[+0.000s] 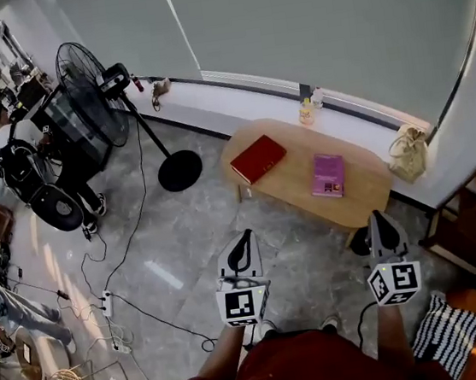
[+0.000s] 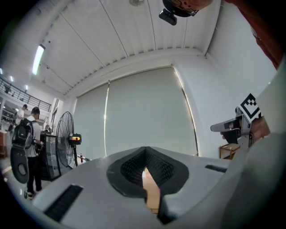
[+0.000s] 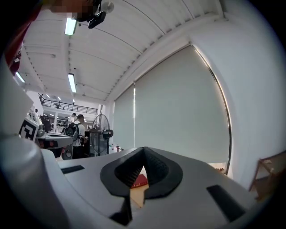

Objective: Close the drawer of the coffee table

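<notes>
My left gripper [image 2: 145, 154] has its two dark ribbed fingers pressed together at the tips, with nothing between them. Through the narrow slit lower down I see only a strip of tan wood from the coffee table [image 1: 298, 188]. My right gripper [image 3: 144, 154] is the same: fingers closed tip to tip and empty, with a sliver of the red book [image 3: 139, 181] and tabletop showing through the gap below.

From the head view, both grippers are held out level in front of me, side by side and apart from each other, the left one's marker cube [image 1: 241, 302] and the right one's marker cube [image 1: 395, 282] facing up toward the camera. Neither gripper touches anything.

The coffee table stands ahead of the grippers, well apart from them, against the low white window ledge [image 1: 210, 102]. I see only its oval wooden top from above, so I cannot tell how its drawer sits. The red book lies on the table's left part, a purple book [image 1: 328, 174] on its right part. A small bottle [image 1: 306, 112] stands on the ledge behind the table, and a tan bag [image 1: 407, 154] sits beside the table's right end.

Left of the table is a black pedestal fan [image 1: 93, 95], with a person wearing a backpack [image 1: 8, 144] beyond it. A wooden shelf [image 1: 474, 220] and a striped cushion [image 1: 445, 331] are at my right.
</notes>
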Motion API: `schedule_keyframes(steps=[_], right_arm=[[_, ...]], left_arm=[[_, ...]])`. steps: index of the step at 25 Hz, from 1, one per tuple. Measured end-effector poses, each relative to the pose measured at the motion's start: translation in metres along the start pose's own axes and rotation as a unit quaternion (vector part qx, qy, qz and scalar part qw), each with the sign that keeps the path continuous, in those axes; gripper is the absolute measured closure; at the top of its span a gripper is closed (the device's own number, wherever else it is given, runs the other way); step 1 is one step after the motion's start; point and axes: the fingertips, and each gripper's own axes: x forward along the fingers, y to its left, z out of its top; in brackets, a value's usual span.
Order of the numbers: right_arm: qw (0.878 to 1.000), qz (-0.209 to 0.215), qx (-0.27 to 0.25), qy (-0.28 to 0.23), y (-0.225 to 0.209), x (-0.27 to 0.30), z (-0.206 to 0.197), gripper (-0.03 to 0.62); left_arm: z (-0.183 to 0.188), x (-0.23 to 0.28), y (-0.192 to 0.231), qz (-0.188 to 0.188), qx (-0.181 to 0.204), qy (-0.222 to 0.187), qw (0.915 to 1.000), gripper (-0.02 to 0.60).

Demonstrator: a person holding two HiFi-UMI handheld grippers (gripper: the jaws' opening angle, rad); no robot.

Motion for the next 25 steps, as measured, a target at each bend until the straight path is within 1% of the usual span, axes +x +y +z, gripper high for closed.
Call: schedule_keyframes(steps=[2,5,7,17,25], right_arm=[[1.000,-0.012,-0.003,-0.018,-0.007,0.001,0.012,0.597],[0.999,-0.021,-0.005,-0.027,-0.011,0.002,0.017,0.597],[0.999,-0.023,-0.005,-0.026,-0.013,0.004,0.017,0.597],[0.999,-0.022,-0.006,-0.024,-0.012,0.008,0.015,0.597],[1.000,-0.018,-0.007,-0.024,-0.005,0.011,0.017,0.597]], left_arm=[[0.007,0.004,0.002,-0.001,0.010,-0.005,0.9999,0.574],[0.015,0.007,0.004,-0.002,0.017,-0.018,0.9997,0.574],[0.019,0.009,0.004,-0.003,0.019,-0.023,0.9996,0.574],[0.018,0.012,0.001,-0.008,0.017,-0.022,0.9996,0.574],[0.017,0.008,0.009,0.002,0.013,-0.021,0.9997,0.574]])
